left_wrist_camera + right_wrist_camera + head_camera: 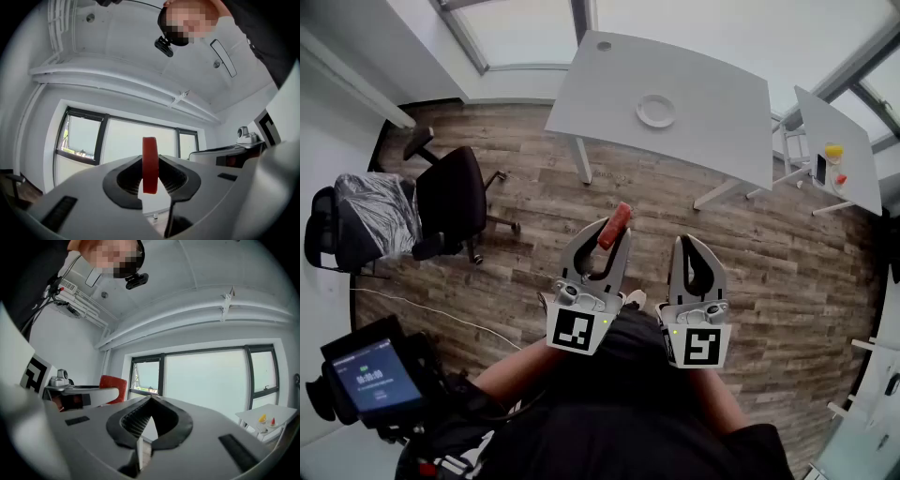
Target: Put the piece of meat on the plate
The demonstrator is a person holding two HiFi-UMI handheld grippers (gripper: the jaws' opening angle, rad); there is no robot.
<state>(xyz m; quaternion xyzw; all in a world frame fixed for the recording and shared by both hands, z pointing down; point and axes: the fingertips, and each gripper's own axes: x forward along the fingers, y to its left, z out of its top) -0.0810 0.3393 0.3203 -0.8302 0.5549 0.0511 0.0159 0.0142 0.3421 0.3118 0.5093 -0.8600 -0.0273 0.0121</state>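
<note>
Left gripper [608,234] is clamped on the red piece of meat [614,225], right gripper [695,246] is closed and empty, plate [655,111] sits on the table [712,112].

A wood-plank floor [534,206] fills the middle of the head view. On its left stands a black office chair [450,202], and just left of it a second chair wrapped in clear plastic [370,216]. A thin white cable [422,309] trails across the floor nearer in. At the near left sits a dark device with a lit blue screen [373,377]. A large white bench [712,103] stands at the far side, with a small round hole [604,45] near its far left corner. Further right, a smaller white bench [853,159] holds a yellow object [833,151] and a red object [841,179]. Dark-framed windows [206,380] line the far wall.
</note>
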